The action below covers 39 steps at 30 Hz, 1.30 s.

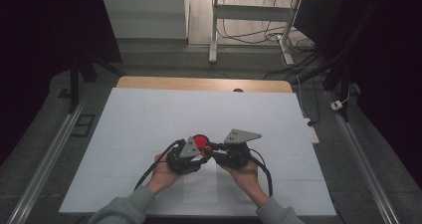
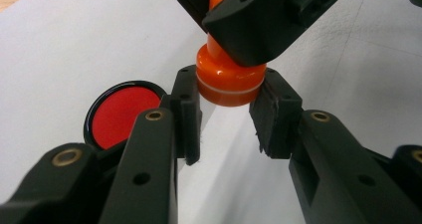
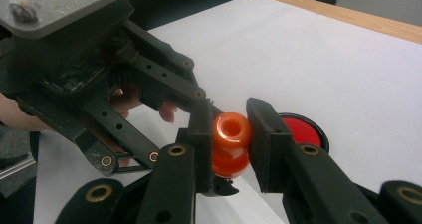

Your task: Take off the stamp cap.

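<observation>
Orange plastic stamp [image 2: 229,82] is held between both grippers, above the white sheet [image 1: 149,124] on the desk [image 1: 199,83]. Left gripper [image 2: 226,109] has its jaws closed on the wide base; right gripper [image 3: 230,142] has its jaws clamped on the narrow knob end. Probably a two-point hold so one end stays fixed while the other gets pulled or twisted, e.g. cap off vs. body. Red ink pad [image 2: 124,113], in a black round case, lies on the sheet just beside the left jaws, close enough for inking w/o a long reach. In the high view both hands meet near the sheet's middle, pad between the grippers.
</observation>
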### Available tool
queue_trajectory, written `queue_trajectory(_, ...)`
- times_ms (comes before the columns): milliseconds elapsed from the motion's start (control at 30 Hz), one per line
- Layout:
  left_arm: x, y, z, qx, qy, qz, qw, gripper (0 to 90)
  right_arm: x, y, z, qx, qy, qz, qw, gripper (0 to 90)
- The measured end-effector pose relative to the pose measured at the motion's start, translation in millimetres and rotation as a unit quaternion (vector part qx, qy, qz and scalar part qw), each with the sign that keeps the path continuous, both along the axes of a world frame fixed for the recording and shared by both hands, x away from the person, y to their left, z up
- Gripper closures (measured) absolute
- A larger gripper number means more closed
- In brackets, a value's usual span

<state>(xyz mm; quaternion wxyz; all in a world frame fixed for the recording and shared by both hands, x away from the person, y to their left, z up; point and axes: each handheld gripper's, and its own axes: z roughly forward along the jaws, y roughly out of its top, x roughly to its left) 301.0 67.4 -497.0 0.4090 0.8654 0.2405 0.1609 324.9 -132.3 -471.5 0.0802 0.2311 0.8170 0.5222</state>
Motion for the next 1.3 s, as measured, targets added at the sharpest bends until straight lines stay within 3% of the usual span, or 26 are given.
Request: queue_trajectory(1300, 1.1, 1.2, -0.5, 0.007, 0.002, -0.002, 1.0000, 65.4, -0.2, 1.1, -2.1, 0.003, 0.001, -0.002, 1.0000, 72.4)
